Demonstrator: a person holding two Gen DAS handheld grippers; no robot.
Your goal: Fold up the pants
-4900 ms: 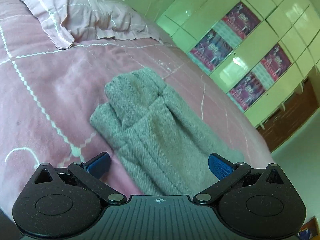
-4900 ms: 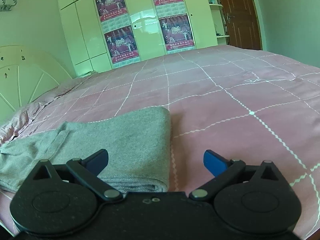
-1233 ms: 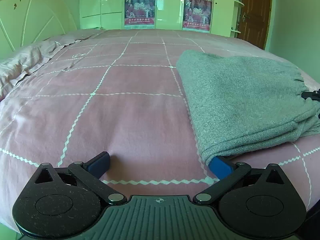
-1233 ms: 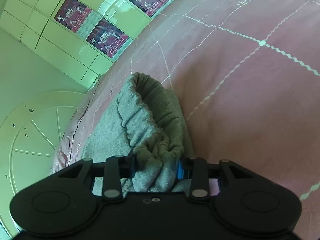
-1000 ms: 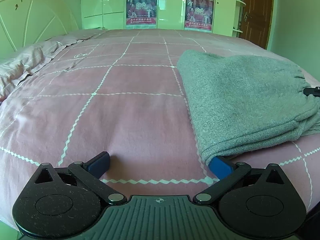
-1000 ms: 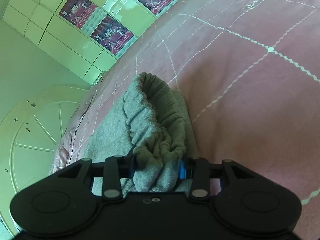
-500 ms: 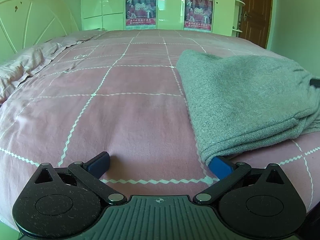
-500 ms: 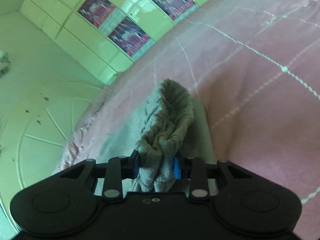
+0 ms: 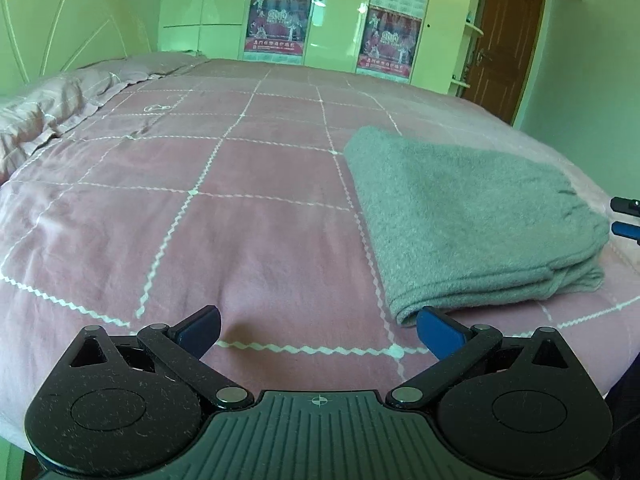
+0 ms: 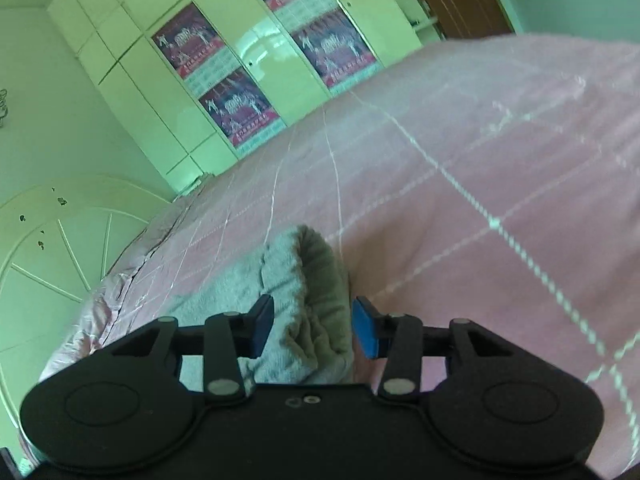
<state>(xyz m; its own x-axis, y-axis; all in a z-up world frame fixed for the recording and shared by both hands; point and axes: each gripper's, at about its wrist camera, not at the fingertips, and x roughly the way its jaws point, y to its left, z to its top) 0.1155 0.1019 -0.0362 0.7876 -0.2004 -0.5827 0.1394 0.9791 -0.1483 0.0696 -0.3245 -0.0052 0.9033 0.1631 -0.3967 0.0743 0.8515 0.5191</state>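
The grey pants [image 9: 472, 220] lie folded in a thick stack on the pink bedspread [image 9: 240, 208], at the right of the left wrist view. My left gripper [image 9: 318, 330] is open and empty, low over the bed, its right pad [image 9: 438, 330] beside the stack's near corner. My right gripper [image 10: 314, 326] is open, its pads on either side of the bunched elastic waistband [image 10: 316, 304] without pinching it. The right gripper's tips [image 9: 626, 218] show at the right edge of the left wrist view, just off the waistband end.
A rumpled pink pillow [image 9: 44, 116] lies at the far left by the white headboard [image 10: 48, 240]. A wardrobe with posters [image 9: 328, 28] and a brown door [image 9: 504, 40] stand beyond the bed. The bed's near edge runs just under my left gripper.
My right gripper has opened and let go of the waistband, which now rests on the stack. The left gripper has stayed open in about the same place.
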